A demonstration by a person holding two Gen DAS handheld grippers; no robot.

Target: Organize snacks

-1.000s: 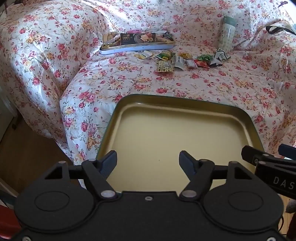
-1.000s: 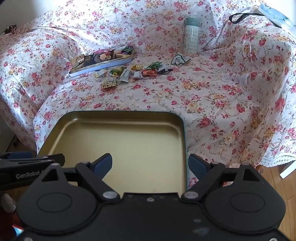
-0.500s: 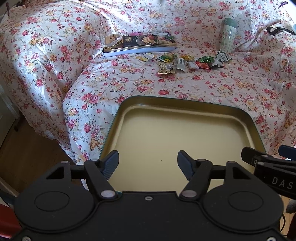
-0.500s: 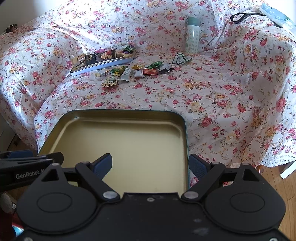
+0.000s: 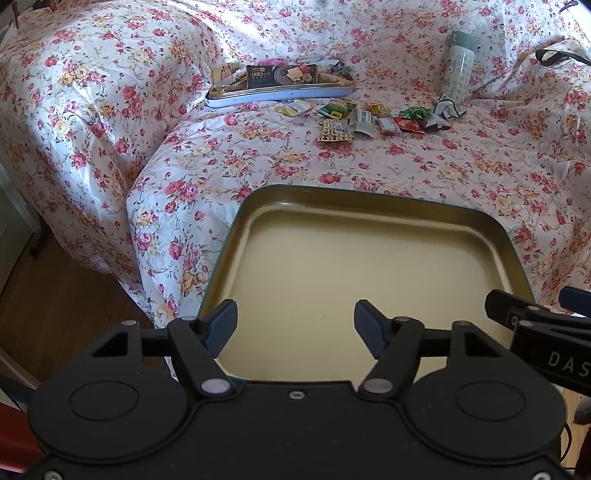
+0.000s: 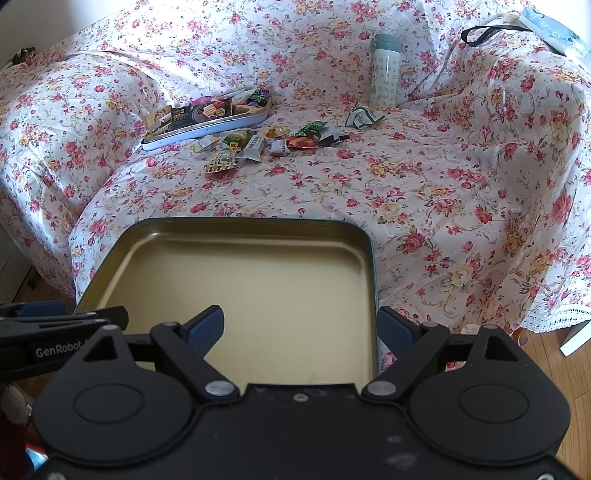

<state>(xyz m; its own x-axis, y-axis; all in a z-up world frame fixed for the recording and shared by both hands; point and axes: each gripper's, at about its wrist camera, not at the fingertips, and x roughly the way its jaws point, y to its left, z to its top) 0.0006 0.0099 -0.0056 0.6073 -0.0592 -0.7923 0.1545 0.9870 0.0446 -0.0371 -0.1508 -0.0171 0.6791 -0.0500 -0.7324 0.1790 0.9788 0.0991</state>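
An empty cream tray with a dark green rim (image 5: 373, 197) (image 6: 255, 220) lies at the front edge of the flower-covered sofa. My left gripper (image 5: 295, 325) is open over its near left part. My right gripper (image 6: 300, 328) is open over its near right corner. Several loose snack packets (image 5: 364, 120) (image 6: 258, 142) lie scattered far back on the seat. A long blue-rimmed tin (image 5: 280, 92) (image 6: 207, 127) filled with snacks sits behind them to the left.
A pale green patterned bottle (image 5: 458, 66) (image 6: 386, 70) stands at the back right. A black strap (image 6: 487, 29) lies on the right armrest. Wooden floor (image 5: 44, 295) lies left of the sofa and at the right (image 6: 554, 369).
Both views have drifted slightly; the tray and sofa sit a little further right and lower in the left wrist view. The grippers stay open.
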